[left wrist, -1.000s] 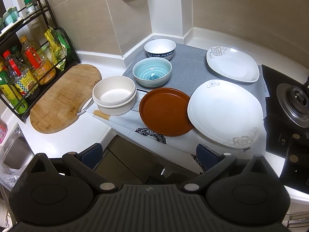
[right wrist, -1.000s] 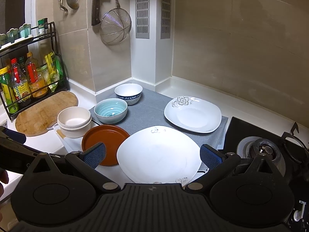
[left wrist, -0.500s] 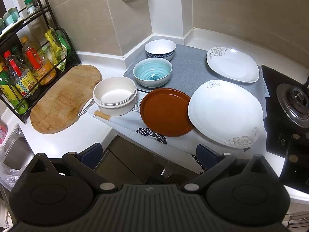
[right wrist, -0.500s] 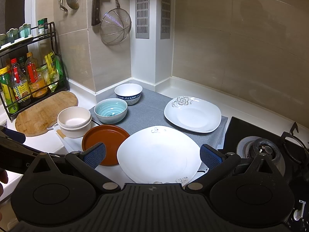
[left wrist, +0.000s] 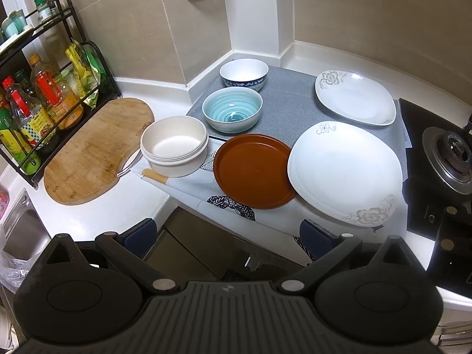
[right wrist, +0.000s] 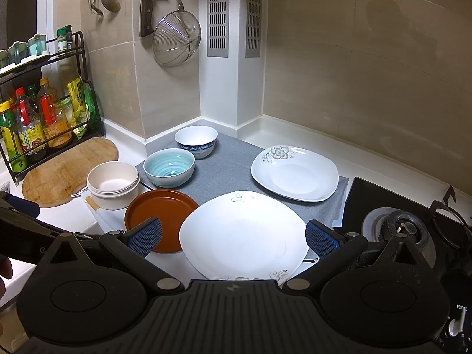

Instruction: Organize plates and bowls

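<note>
Both grippers, left (left wrist: 227, 236) and right (right wrist: 233, 237), hover with jaws spread wide, gripping nothing. The large white plate (right wrist: 243, 236) lies on the surface between the right jaws, below them. The brown plate (left wrist: 253, 171) and bowls (left wrist: 233, 112) sit ahead of the left jaws.

The left gripper (left wrist: 227, 237) has edged slightly leftward.

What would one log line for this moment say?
left gripper: open, empty | right gripper: open, above large white plate | dishes untouched

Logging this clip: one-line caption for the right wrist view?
Open right gripper hovers over a large white plate, beside a brown plate, three bowls and a second white plate.
</note>
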`<action>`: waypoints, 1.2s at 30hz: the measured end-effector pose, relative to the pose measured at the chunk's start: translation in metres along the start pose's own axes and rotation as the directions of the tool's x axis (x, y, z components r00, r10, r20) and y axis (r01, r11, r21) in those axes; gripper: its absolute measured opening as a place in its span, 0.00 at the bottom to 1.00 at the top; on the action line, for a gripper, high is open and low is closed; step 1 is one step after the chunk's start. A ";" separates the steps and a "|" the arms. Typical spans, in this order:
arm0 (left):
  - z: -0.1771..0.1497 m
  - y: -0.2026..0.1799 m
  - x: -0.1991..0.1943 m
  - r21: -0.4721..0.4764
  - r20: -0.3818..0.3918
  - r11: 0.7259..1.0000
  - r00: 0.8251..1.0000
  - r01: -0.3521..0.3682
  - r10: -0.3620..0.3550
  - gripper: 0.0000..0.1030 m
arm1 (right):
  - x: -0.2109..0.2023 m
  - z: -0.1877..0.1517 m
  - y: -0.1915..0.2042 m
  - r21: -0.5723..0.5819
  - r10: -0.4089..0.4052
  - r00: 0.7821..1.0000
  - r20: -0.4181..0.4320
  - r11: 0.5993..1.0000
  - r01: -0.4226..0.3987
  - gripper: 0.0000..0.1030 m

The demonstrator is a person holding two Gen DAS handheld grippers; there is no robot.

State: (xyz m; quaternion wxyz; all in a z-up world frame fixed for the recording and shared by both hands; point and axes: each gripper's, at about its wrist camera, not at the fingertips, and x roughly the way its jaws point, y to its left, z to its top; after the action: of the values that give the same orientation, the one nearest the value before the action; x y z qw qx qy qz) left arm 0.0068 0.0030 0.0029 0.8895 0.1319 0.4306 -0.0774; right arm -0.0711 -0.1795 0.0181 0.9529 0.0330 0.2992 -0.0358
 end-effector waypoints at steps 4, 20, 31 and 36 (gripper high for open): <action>0.000 0.000 0.001 0.000 -0.001 1.000 1.000 0.001 -0.001 1.00 | 0.002 0.001 0.002 -0.001 -0.002 1.000 -0.005 1.000 0.002 1.00; 0.022 0.045 0.029 -0.057 -0.007 0.996 0.998 0.064 -0.065 1.00 | 0.032 0.024 0.019 0.000 0.003 1.000 -0.030 1.000 -0.003 1.00; 0.044 0.081 0.102 -0.007 -0.142 0.988 0.978 0.157 -0.156 1.00 | 0.113 0.061 0.047 0.008 0.073 0.984 -0.162 0.997 -0.072 1.00; 0.047 0.091 0.133 -0.011 -0.142 0.983 0.973 0.181 -0.181 1.00 | 0.140 0.063 0.054 0.015 0.044 0.980 -0.193 0.999 -0.042 1.00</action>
State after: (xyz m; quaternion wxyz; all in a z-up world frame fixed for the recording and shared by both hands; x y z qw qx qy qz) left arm 0.1466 0.0729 -0.0586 0.8455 0.0983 0.5033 -0.1490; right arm 0.0837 -0.1377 -0.0080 0.9197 0.0482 0.3893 -0.0134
